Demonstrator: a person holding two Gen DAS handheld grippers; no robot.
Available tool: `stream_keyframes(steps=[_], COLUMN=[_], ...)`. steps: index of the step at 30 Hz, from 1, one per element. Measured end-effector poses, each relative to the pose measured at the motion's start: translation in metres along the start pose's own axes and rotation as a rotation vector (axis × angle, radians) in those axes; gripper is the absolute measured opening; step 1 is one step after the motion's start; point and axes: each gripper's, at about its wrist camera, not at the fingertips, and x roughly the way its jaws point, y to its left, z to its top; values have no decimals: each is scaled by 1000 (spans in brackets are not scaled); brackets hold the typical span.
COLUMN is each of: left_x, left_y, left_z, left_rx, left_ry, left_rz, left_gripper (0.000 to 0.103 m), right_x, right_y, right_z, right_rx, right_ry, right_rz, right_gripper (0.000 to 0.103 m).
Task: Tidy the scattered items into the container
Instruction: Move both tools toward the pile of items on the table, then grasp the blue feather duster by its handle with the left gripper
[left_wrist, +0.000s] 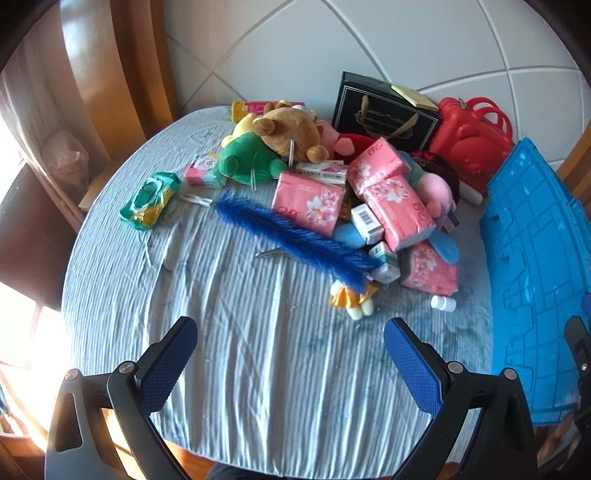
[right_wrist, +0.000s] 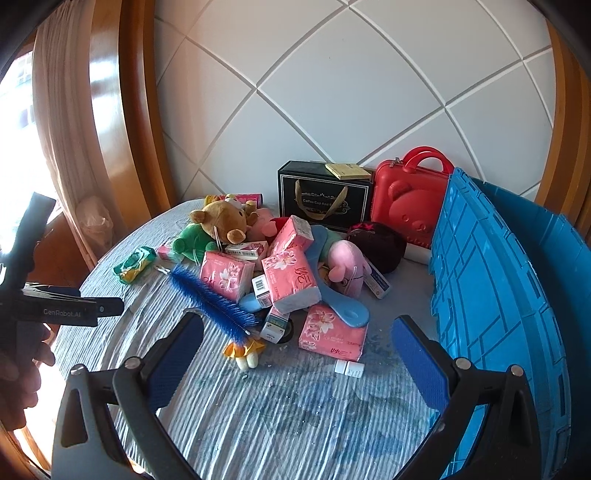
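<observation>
Both grippers are held above the near, bare part of the round surface (left_wrist: 258, 369), which is covered by a wrinkled pale-blue striped cloth. The left gripper (left_wrist: 290, 334) is spread wide with nothing between its blue-padded fingers (left_wrist: 166, 365), and the right gripper (right_wrist: 297, 334) is seen the same way, wide and empty.

The clutter is piled toward the far side: pink flower-print tissue packs (left_wrist: 308, 203), a brown plush bear (left_wrist: 288, 131), a fuzzy dark-blue bottle brush (left_wrist: 291, 236) and a small white pill bottle (right_wrist: 349, 368) lying apart. The big blue plastic crate (right_wrist: 491, 295) is parked at the right edge, just beside the pile.
</observation>
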Motion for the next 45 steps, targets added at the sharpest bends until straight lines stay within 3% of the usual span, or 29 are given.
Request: stream_keyframes(steps=[3, 6, 19, 24, 29, 33, 34, 36, 37, 38, 45], left_x=[15, 39, 195, 253, 293, 308, 308, 307, 308, 309, 295], left_y=[13, 25, 47, 63, 82, 83, 81, 76, 74, 73, 84], left_z=[11, 23, 76, 90, 88, 90, 93, 97, 97, 97, 81], left_rx=[-36, -71, -225, -322, -456, -462, -445, -402, -387, -379, -338], left_ry=[30, 61, 143, 221, 318, 332, 325, 312, 315, 326, 278], left_rz=[-69, -88, -133, -158, -151, -157, -166, -166, -179, -199, -232], left_gripper=[102, 102, 102, 102, 102, 98, 93, 72, 40, 22, 13], right_x=[13, 25, 73, 85, 100, 131, 141, 165, 178, 189, 251], right_y=[2, 9, 32, 27, 25, 31, 32, 33, 32, 33, 44], right_z=[3, 5, -9, -17, -19, -10, -6, 0, 4, 7, 18], right_rx=[8, -9, -60, -46, -55, -125, -148, -171, -177, -184, -280], right_ry=[20, 42, 166, 205, 224, 202, 193, 184, 187, 186, 211], right_rz=[-16, -25, -77, -107, -125, -128, -124, -117, -120, -122, -108], right_gripper=[103, 103, 103, 103, 103, 103, 103, 103, 103, 103, 103])
